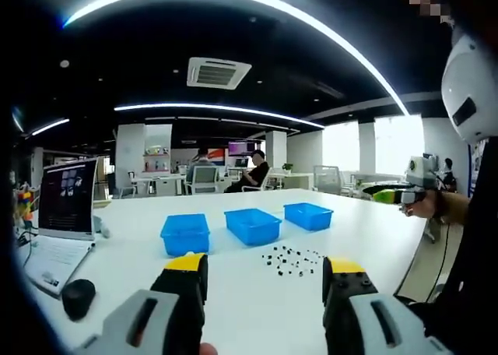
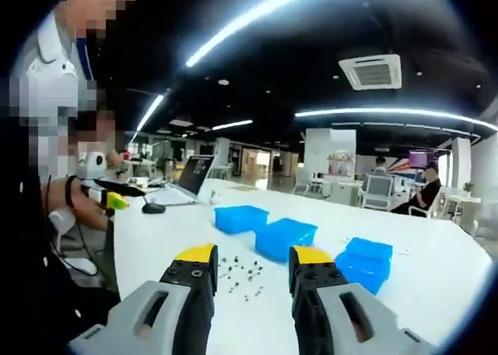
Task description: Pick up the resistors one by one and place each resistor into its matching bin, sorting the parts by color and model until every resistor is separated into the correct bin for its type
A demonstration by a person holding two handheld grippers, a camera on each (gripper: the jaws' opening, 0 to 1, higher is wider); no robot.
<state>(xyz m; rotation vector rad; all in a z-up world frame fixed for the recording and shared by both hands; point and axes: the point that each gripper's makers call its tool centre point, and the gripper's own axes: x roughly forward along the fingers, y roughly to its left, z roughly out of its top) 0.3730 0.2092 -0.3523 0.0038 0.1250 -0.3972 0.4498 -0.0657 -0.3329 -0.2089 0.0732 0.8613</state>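
In the left gripper view we see our left gripper [image 1: 264,273] with its yellow-tipped jaws standing wide apart and holding nothing. Beyond the jaws, nearer the right one, the loose resistors [image 1: 289,260] lie scattered on the white table [image 1: 373,230]. Farther ahead three blue bins [image 1: 252,225] stand in a row, well apart from the jaw tips. Off to the left of the jaws sit a laptop [image 1: 62,215] and a black mouse [image 1: 78,298].

In the right gripper view our right gripper [image 2: 253,265] also has its jaws spread with nothing between them. The resistors [image 2: 241,273] lie just ahead in the gap, the blue bins [image 2: 286,238] beyond them.
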